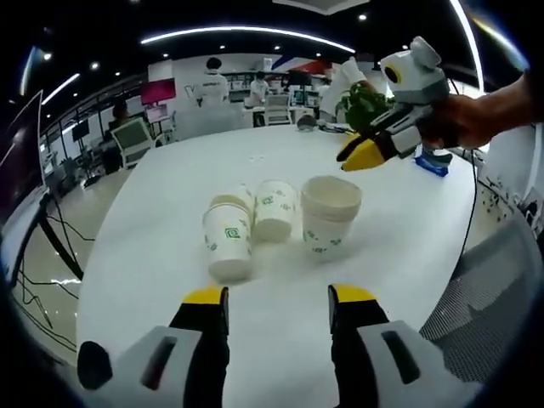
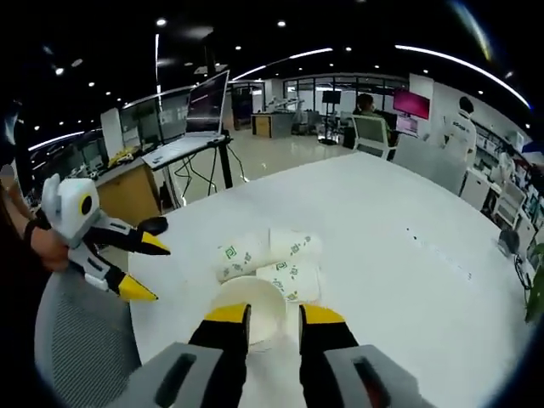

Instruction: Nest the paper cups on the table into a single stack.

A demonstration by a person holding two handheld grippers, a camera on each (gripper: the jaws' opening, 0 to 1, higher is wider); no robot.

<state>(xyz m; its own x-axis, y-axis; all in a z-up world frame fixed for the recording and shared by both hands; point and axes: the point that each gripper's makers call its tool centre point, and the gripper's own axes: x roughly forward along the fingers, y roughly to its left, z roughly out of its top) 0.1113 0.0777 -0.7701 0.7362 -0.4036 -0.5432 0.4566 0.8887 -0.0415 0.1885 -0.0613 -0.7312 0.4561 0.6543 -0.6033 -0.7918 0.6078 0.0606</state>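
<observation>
On the wide white worktop (image 1: 153, 255) I see white paper cups with green logos: an upright one (image 1: 330, 214) beside three lying tipped, mouths toward my left hand-held gripper (image 1: 278, 308), which waits open and empty, well back. My right hand-held gripper (image 2: 274, 316), jaws parted and empty, hovers just above the upright cup's mouth (image 2: 249, 310), so I judge it nearer.

A laptop (image 2: 206, 106) is seen open on a stand past the bench's far edge, with cables hanging beneath it. A blue object (image 1: 432, 164) is set on the bench near its edge. A green plant (image 1: 364, 102) is seen behind it. A mesh chair back (image 1: 489, 289) is seen beside the bench. A red screen (image 2: 411, 104) is mounted in the background.
</observation>
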